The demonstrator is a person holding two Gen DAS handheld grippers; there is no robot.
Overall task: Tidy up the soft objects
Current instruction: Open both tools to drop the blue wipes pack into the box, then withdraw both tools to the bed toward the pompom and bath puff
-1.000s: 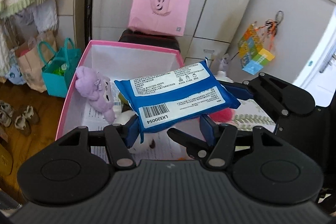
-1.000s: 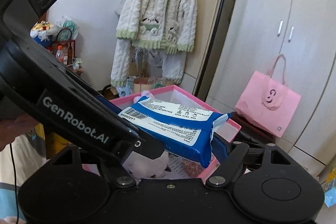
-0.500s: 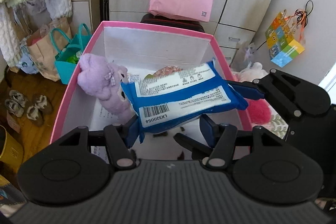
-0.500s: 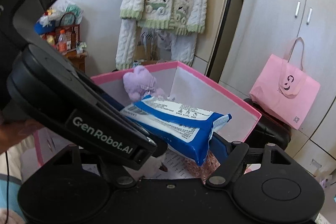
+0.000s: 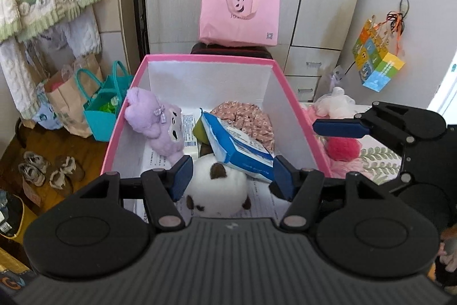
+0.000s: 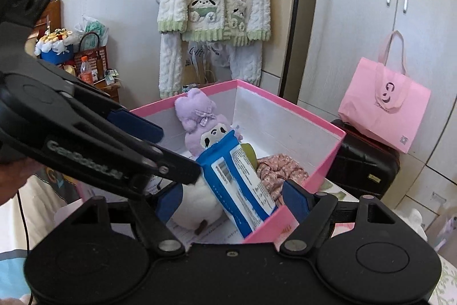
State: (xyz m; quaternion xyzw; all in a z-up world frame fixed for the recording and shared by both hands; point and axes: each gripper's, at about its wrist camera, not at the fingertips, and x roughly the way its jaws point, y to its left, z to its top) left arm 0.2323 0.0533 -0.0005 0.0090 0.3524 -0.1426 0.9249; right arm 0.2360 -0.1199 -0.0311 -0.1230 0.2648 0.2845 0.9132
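Now the blue wipes pack (image 5: 238,149) lies tilted inside the pink box (image 5: 297,116) at frame centre, on the white plush (image 5: 217,187), while the left hand-held gripper (image 5: 231,176), its jaws just widened, and the right hand-held gripper (image 6: 231,200) both stand apart, empty.

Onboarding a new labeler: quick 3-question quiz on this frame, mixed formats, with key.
1. True or false: the blue wipes pack lies inside the pink box.
2. What does the pack lean on? A) white plush B) pink tote bag C) shoes
3. Fill in: the left gripper has its jaws ____.

Key: 1 true; 2 A; 3 open, nothing between the pads.
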